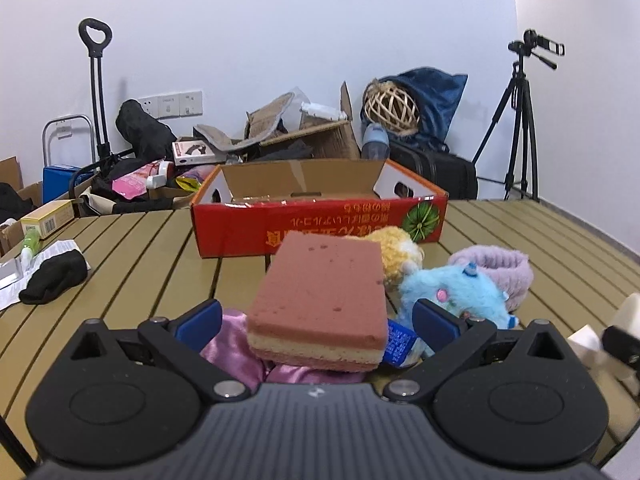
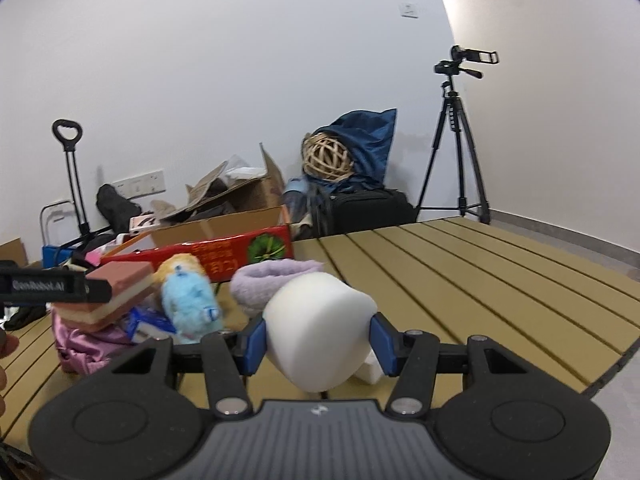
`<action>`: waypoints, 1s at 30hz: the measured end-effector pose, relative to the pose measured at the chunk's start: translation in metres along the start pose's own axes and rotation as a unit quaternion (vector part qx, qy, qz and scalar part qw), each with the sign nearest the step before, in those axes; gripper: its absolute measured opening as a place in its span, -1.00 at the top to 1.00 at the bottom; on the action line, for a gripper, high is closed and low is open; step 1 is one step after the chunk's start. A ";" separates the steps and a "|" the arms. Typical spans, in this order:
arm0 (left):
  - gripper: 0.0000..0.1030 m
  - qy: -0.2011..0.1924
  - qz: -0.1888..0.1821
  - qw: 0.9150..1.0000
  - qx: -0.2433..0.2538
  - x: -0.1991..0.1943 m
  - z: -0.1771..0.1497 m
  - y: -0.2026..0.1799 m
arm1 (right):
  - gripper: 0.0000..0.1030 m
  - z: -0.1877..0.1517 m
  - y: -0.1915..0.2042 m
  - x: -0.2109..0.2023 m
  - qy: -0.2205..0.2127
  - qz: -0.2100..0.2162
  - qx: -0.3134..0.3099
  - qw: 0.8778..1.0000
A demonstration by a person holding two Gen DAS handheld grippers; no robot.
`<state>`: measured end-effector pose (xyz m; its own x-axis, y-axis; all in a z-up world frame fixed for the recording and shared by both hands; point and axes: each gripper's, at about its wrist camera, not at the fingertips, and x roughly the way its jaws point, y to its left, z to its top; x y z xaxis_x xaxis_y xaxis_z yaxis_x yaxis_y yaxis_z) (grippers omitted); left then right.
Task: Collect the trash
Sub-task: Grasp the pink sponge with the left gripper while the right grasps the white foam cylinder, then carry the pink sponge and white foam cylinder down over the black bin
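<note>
My left gripper (image 1: pixel 318 318) stands wide open around a pink and cream layered sponge (image 1: pixel 320 304), its blue pads apart from the sponge's sides. The sponge rests tilted on a pile of pink satin cloth (image 1: pixel 236 344) and a blue wrapper (image 1: pixel 398 340). It also shows in the right wrist view (image 2: pixel 116 292). My right gripper (image 2: pixel 318 340) is shut on a white foam block (image 2: pixel 320 330), held a little above the slatted table. A red cardboard box (image 1: pixel 320 220) stands open behind the pile.
A blue plush toy (image 1: pixel 456 292), a yellow plush (image 1: pixel 400 252) and a lilac fluffy band (image 1: pixel 504 268) lie right of the sponge. A black sock (image 1: pixel 54 280), papers and a small yellow box (image 1: pixel 48 218) lie at the left edge. Clutter, a suitcase and a tripod (image 1: pixel 516 120) stand behind the table.
</note>
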<state>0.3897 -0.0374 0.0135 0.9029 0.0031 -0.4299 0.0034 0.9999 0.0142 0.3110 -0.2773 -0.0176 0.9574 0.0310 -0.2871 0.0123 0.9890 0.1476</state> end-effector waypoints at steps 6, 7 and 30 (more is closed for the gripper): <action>-1.00 -0.002 0.005 1.000 0.006 0.012 -0.002 0.000 | -0.03 -0.002 -0.005 0.000 -0.001 -0.010 -0.002 1.000; -1.00 -0.002 0.006 1.000 0.006 0.013 -0.002 0.000 | -0.03 -0.002 -0.006 0.000 -0.001 -0.010 -0.002 1.000; -0.40 -0.058 0.011 0.998 0.017 -0.011 -0.005 -0.001 | -0.03 -0.005 -0.009 -0.008 -0.005 -0.010 -0.003 1.000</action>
<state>0.3772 -0.0386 0.0136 0.9463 0.0214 -0.3227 -0.0045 0.9986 0.0532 0.3013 -0.2856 -0.0216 0.9600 0.0088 -0.2799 0.0309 0.9901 0.1368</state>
